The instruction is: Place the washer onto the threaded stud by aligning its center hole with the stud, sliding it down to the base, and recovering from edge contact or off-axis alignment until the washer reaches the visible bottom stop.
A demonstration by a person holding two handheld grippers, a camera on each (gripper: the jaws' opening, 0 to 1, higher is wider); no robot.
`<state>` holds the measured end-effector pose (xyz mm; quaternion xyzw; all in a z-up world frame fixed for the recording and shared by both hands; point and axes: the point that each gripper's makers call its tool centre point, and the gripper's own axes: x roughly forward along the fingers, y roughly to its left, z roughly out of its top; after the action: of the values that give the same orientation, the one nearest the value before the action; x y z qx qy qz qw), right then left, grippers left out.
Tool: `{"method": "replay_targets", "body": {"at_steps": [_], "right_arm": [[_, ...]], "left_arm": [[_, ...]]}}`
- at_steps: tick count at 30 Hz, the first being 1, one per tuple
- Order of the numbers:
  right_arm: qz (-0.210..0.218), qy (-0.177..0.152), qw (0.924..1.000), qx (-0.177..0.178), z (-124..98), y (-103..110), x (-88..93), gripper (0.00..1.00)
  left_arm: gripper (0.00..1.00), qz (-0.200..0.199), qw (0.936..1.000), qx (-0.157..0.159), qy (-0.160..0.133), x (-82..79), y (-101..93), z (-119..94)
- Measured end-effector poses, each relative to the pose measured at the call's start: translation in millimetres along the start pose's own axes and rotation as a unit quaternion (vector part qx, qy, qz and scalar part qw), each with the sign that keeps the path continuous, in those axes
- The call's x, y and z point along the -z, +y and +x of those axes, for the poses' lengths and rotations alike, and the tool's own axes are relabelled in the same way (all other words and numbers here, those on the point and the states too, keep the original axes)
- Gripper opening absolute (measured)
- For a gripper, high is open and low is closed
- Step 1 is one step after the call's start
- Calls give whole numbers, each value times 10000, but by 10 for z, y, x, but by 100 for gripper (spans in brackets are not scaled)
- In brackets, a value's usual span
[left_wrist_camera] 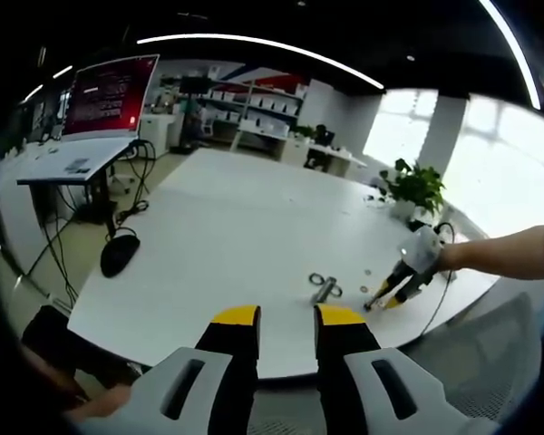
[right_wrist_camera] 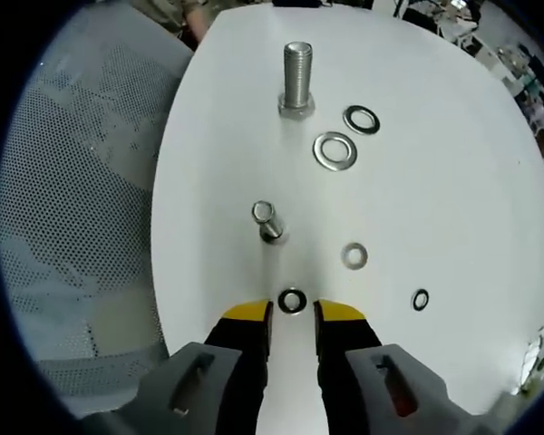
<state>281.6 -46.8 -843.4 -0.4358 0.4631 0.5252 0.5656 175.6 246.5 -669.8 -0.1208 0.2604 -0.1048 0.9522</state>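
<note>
An upright threaded stud (right_wrist_camera: 297,77) stands on a hex base at the far end of the white table (right_wrist_camera: 453,199). Two large washers (right_wrist_camera: 335,150) (right_wrist_camera: 362,119) lie flat to its right. A smaller stud (right_wrist_camera: 268,220) stands nearer. My right gripper (right_wrist_camera: 295,314) is open, and a small dark washer (right_wrist_camera: 292,300) lies on the table just at its yellow tips, untouched by either. Two more small washers (right_wrist_camera: 354,256) (right_wrist_camera: 420,299) lie to the right. In the left gripper view my left gripper (left_wrist_camera: 287,317) hangs open and empty above the table's near edge, short of the stud (left_wrist_camera: 325,288) and the right gripper (left_wrist_camera: 394,288).
A grey mesh chair (right_wrist_camera: 82,227) sits close against the table's left side in the right gripper view. A person's arm (left_wrist_camera: 499,254) holds the right gripper. A potted plant (left_wrist_camera: 417,186) stands at the table's far right, and a desk with a red monitor (left_wrist_camera: 109,95) stands at the left.
</note>
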Motion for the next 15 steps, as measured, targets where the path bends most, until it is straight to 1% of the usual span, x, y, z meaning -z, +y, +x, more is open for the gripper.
{"method": "replay_targets", "body": {"at_steps": [2, 6, 15], "right_arm": [[19, 13, 10000, 19, -1, -4, 0, 20], [-53, -28, 10000, 73, 8, -5, -24, 15], [49, -69, 9999, 140, 4, -4, -17, 14]], "left_arm": [[21, -6, 10000, -8, -4, -2, 4, 1], [21, -2, 10000, -9, 5, 1, 3, 1], [21, 2, 10000, -2, 8, 3, 1, 1]]}}
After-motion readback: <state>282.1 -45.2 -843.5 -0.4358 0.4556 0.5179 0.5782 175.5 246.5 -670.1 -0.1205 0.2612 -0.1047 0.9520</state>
